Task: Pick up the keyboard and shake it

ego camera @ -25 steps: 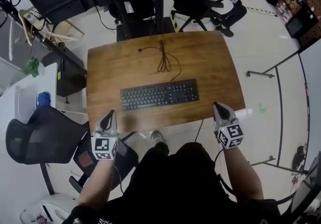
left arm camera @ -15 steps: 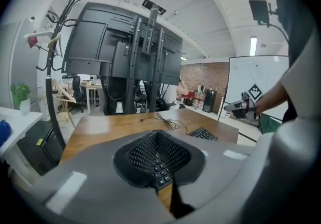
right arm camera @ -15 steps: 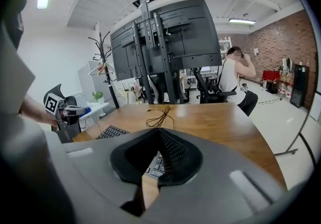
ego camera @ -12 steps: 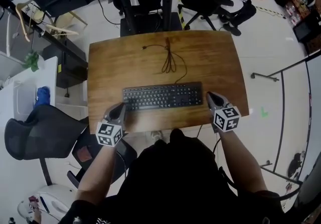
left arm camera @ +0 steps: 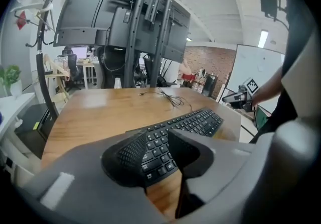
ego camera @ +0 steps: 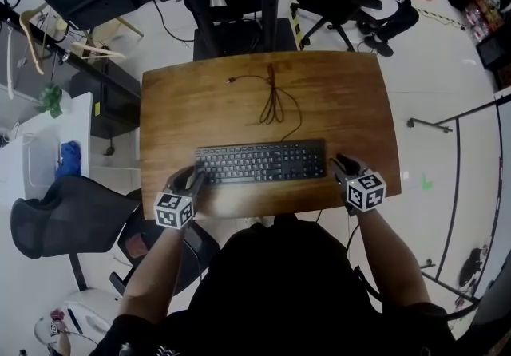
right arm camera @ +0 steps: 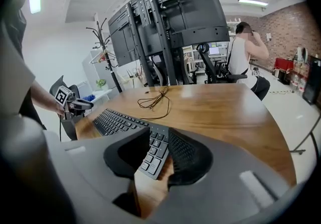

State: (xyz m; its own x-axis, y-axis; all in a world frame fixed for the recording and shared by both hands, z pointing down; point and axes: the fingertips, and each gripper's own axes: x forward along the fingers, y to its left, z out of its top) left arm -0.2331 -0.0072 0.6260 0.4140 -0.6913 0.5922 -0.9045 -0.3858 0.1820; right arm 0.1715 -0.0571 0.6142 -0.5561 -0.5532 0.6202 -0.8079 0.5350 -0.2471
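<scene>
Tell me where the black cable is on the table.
In the head view the black cable lies bunched on the wooden table, about mid-width, just beyond the keyboard on its far side.

Keyboard (ego camera: 261, 162): black, with pale key legends. Table (ego camera: 335, 99): warm brown wood with darker grain streaks and a few pale glossy patches. Cable (ego camera: 274, 103): black. Office chair (ego camera: 56, 215), lower left of the head view: black. Floor (ego camera: 431, 83): off-white. Cloth (ego camera: 69, 159), left edge: blue. Plant (ego camera: 53, 99), upper left: green. Person's top (ego camera: 279, 282), bottom centre: black. Brick wall (right arm camera: 296, 22), upper right of the right gripper view: reddish brown.
</scene>
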